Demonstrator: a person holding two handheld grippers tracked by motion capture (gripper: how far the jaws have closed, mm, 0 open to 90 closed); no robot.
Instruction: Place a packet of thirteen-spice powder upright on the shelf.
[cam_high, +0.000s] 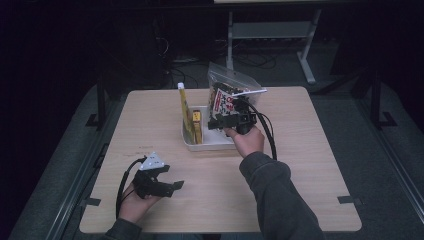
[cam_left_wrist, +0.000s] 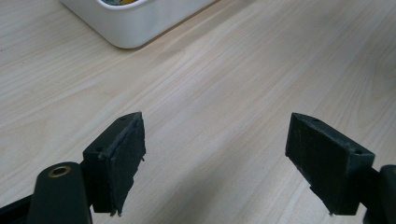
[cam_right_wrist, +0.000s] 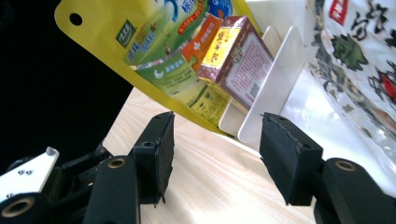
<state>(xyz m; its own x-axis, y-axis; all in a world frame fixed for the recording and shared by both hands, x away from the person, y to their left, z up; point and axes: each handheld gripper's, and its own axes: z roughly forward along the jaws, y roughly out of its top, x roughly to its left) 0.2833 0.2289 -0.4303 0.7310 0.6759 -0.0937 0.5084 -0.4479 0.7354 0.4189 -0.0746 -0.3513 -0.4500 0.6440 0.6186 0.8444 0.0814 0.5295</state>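
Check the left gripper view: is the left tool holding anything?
No. The left tool stands open, with only the bare wooden table showing between its jaws, short of the white tray.

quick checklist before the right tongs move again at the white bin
1. Right tongs open, nothing between the pads: ok.
2. Clear bag standing in the white bin: ok.
3. Yellow pouch and small box upright in their slot: ok, both leaning.
4. Left tongs open, resting away from the bin: ok.
5. Bag fully let go: cannot tell.
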